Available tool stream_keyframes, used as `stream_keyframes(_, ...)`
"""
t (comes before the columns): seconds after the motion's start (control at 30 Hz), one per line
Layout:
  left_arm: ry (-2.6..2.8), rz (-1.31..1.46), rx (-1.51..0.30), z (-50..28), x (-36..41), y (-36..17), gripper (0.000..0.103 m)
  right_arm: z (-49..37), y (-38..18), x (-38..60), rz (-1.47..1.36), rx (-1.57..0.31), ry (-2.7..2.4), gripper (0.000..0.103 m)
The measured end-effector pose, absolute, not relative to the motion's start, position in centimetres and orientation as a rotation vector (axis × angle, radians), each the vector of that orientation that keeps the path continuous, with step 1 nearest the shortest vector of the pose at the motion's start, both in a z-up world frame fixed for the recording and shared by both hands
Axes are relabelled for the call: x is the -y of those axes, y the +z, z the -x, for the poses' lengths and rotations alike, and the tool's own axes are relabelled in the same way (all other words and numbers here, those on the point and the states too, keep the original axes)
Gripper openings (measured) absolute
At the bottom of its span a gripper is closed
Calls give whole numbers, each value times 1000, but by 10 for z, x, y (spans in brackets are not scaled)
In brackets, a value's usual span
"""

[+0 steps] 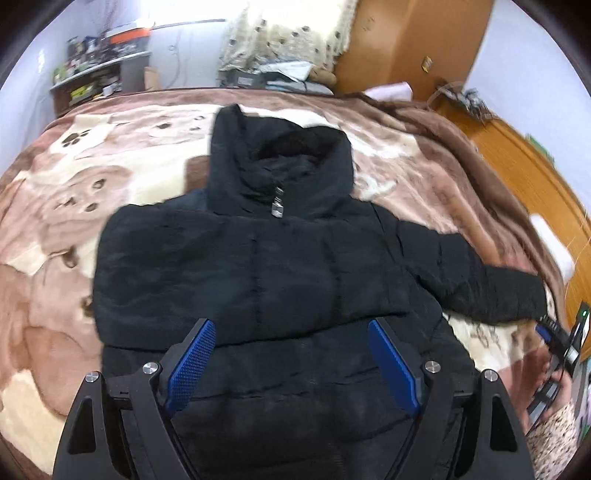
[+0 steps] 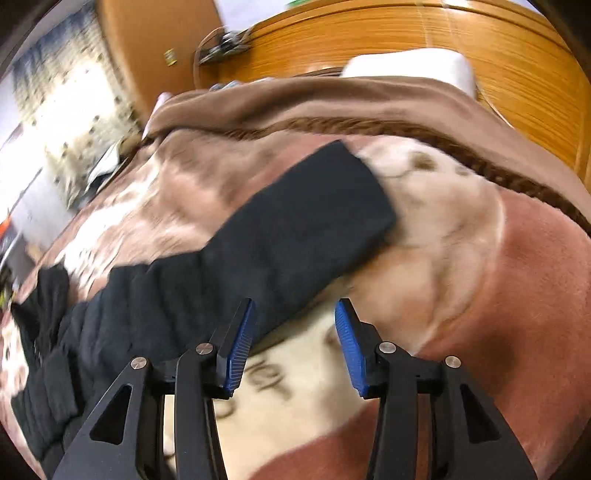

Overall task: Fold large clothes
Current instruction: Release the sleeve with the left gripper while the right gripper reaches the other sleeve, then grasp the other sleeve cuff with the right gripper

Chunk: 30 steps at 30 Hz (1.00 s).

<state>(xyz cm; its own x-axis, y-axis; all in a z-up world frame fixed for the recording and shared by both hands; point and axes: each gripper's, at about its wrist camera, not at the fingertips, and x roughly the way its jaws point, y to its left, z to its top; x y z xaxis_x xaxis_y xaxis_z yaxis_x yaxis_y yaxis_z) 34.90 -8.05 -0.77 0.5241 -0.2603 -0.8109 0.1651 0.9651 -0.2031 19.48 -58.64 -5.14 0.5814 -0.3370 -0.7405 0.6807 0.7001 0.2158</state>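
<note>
A black hooded puffer jacket [image 1: 266, 266] lies front up on the bed, zipped, with its hood [image 1: 280, 155] pointing away. One sleeve [image 1: 480, 280] stretches out to the right; the other is not seen apart from the body. My left gripper [image 1: 291, 325] hovers open over the jacket's lower body, nothing between its blue pads. In the right wrist view the outstretched sleeve [image 2: 295, 229] runs from the left toward the cuff [image 2: 354, 184]. My right gripper [image 2: 295, 306] is open just short of it, its left fingertip at the sleeve's edge, no pad pressing on cloth.
A brown and cream bear-print blanket [image 1: 110, 192] covers the bed. A wooden headboard [image 2: 480, 55] and a white pillow [image 2: 406, 66] lie past the sleeve. A cluttered shelf [image 1: 96, 74], a curtain [image 1: 288, 33] and a wooden wardrobe [image 1: 413, 40] line the far wall. A hand [image 1: 550, 384] shows at the right edge.
</note>
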Motion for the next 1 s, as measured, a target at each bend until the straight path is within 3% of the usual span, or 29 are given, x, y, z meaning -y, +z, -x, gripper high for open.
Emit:
stream_keyframes(0.1,-287,78,-1015,-348,104,-23,84,-200,-58,595,-521,-729,-625,49)
stream_keyframes(0.2,-290,60,-1031,-350,116,-37,84,-204,-62,604,-497,-713,-632,59)
stream_keyframes(0.47,-254,52,-1096,-357,123,-70,84,-215,-70,616,-587,-708,-627,62)
stream_keyframes(0.53,-247,49,-1092,-356,121,-72,84,-219,-67,613,-586,-701,-602,56)
stream_keyframes(0.57,-242,56,-1099,-357,118,-74,84,-222,-65,611,-579,-700,-591,46)
stream_keyframes(0.7,-219,75,-1104,-358,106,-76,84,-237,-60,605,-576,-702,-556,26)
stream_keyframes(0.77,-219,84,-1104,-358,100,-77,84,-241,-54,601,-556,-703,-556,9)
stream_keyframes(1.0,-204,137,-1097,-358,79,-73,84,-245,-14,555,-429,-634,-459,8)
